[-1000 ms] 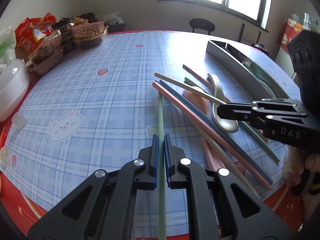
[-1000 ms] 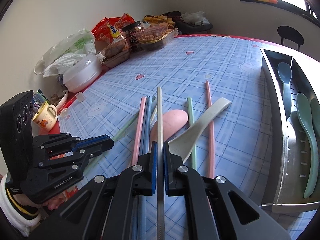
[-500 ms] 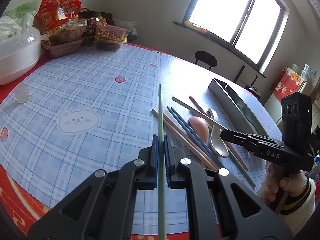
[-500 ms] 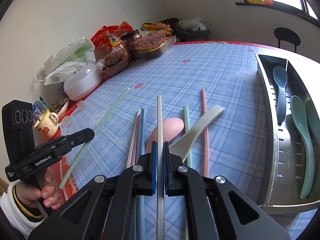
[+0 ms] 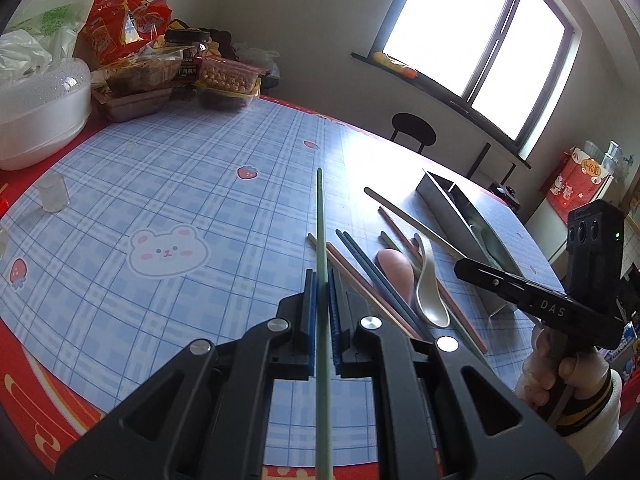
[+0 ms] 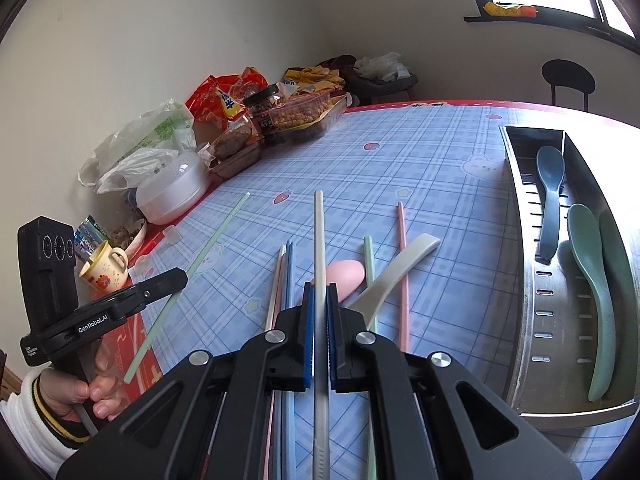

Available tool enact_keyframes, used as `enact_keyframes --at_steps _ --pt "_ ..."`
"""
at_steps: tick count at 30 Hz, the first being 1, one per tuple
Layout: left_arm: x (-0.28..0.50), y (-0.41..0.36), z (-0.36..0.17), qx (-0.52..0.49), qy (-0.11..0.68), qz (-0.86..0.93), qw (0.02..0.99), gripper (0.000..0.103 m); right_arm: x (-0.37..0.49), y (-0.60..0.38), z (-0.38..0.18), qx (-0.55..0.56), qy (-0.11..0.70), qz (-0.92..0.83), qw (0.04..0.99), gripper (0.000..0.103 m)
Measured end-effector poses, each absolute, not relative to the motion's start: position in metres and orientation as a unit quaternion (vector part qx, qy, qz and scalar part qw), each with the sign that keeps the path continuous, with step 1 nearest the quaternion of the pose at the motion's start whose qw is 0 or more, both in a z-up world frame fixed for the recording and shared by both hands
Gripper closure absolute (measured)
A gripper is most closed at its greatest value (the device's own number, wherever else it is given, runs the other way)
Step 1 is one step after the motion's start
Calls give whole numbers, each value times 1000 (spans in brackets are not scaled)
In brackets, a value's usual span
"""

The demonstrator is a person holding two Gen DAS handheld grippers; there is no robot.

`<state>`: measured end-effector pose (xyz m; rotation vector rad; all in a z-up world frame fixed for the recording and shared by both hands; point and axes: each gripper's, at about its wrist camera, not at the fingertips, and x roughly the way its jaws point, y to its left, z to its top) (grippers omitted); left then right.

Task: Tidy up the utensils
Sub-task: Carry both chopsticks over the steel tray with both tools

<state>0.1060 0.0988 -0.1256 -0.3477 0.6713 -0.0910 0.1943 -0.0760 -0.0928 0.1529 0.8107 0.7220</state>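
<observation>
Blue plaid tablecloth (image 5: 192, 184) with bear prints covers your work surface under window light. Your left gripper (image 5: 322, 300) is clamped on a pale green chopstick (image 5: 321, 232), held clear of the cloth; its near end runs out of frame. Your right gripper (image 6: 319, 304) is pinched on an off-white chopstick (image 6: 318, 236), likewise cut off at the bottom edge. Loose utensils lie between: a pink spoon (image 6: 347, 276), partly hidden behind the fingers, a cream spoon (image 6: 394, 270), pink and blue chopsticks (image 6: 283, 280). At your right, a stainless-steel divided tray (image 6: 520, 264) holds a blue spoon (image 6: 550, 196) and green spoons (image 6: 592, 280); its far compartment is cropped. Snack packets (image 5: 120, 28) crowd the table's far side.
</observation>
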Motion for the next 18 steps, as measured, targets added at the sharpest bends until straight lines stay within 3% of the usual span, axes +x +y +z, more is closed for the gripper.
enact_keyframes --at_steps 18 --pt "161 32 -75 -167 321 -123 924 93 207 -152 -60 151 327 263 895 97"
